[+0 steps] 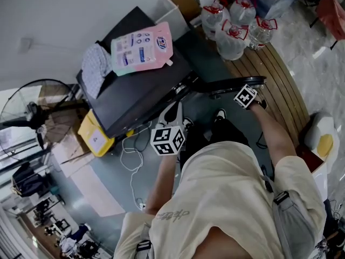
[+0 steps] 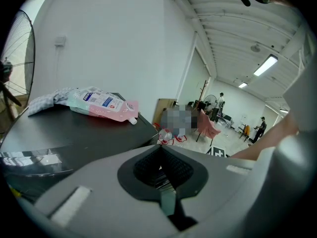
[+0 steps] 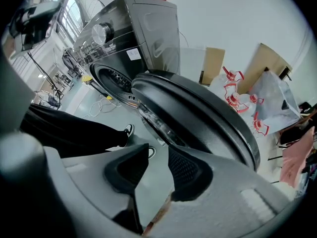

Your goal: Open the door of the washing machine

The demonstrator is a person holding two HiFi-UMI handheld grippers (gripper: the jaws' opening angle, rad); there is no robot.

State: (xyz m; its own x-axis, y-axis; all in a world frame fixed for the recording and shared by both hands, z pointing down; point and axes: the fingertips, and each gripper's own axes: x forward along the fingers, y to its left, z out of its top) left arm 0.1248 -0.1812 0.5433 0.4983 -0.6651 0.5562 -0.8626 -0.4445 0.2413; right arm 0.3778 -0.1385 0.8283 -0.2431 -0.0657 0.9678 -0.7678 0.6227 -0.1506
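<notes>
A dark front-loading washing machine (image 1: pixel 141 93) stands on the floor with its round door (image 1: pixel 230 84) swung out to the right. In the right gripper view the door (image 3: pixel 198 118) stands open beside the drum opening (image 3: pixel 115 78). My right gripper (image 3: pixel 158 157) is open; only floor shows in the gap, and the door's rim runs just past its right pad (image 3: pixel 185 170). Its marker cube (image 1: pixel 246 96) sits at the door's outer edge. My left gripper (image 2: pixel 161 155) is shut on nothing and hangs in front of the machine, its cube (image 1: pixel 168 140) below the machine's front.
A pink detergent pouch (image 1: pixel 143 47) and a checked cloth (image 1: pixel 96 66) lie on the machine's top. Water bottles (image 1: pixel 232 26) stand behind the door on a slatted wooden platform (image 1: pixel 277 82). A fan (image 1: pixel 32 109), a yellow box (image 1: pixel 96 138) and loose cables (image 1: pixel 132 155) are at the left.
</notes>
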